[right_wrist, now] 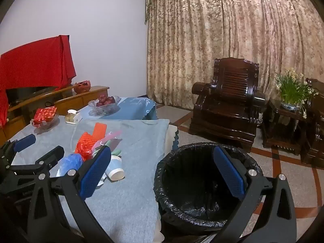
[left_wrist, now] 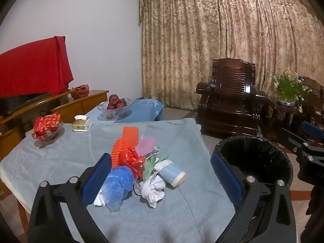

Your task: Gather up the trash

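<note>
Plainly nothing has been picked up yet: both tools are spread wide and empty. The left hand-held gripper point(left_wrist: 161, 179) hovers over the heap of trash point(left_wrist: 139, 170) in the middle of the bench point(left_wrist: 60, 154), its blue pads straddling the pile without touching it. The right hand-held gripper point(right_wrist: 162, 169) hangs over the bench's edge, one finger toward the heap, the other over the bin point(right_wrist: 204, 182), whose black liner looks nearly bare inside.

The heap is a loose tangle: a paper cup point(left_wrist: 172, 173) lying on its side, a crumpled white tissue point(left_wrist: 152, 191), a blue plastic bag point(left_wrist: 118, 182), red foil wrapping point(left_wrist: 132, 161), orange foam netting point(left_wrist: 127, 139) and a pink slip point(left_wrist: 148, 143). I would begin with the nearest, firmest piece. The cup or the tissue should suit, taken singly, with the pads closing on its middle so that neighbours are not dragged along. Soft film will probably slip, so a deep bite is wiser than a tip pinch. The bin stands just beside the bench on the floor, so the carry is short.

Farther back sit things that are not trash and should be left: a glass bowl of red fruit point(left_wrist: 115, 106), a dish with a red packet point(left_wrist: 47, 128) and a small gold box point(left_wrist: 82, 123). They lie well apart from the heap and block nothing. The bench cloth is wrinkled and could catch a low finger.
</note>
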The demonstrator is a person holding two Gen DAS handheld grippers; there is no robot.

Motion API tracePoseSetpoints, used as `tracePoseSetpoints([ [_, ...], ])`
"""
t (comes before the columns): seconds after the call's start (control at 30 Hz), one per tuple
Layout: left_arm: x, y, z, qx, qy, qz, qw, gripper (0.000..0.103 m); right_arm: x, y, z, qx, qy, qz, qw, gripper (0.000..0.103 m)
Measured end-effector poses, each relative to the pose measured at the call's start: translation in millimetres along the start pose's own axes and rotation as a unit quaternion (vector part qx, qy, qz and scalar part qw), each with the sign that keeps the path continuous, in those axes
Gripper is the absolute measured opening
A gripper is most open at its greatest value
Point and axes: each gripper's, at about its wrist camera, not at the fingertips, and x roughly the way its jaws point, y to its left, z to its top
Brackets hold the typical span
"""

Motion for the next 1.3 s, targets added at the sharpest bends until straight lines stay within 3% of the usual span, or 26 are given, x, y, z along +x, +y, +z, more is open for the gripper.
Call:
tracePoseSetpoints([
  [1.3, 0.3, 9.1, 1.7, -0.008, -0.001, 0.004, 1.0000, 0.097, 1.7, 3.3, 0.3, 0.002, 0.003, 0.000, 1.000, 0.098],
])
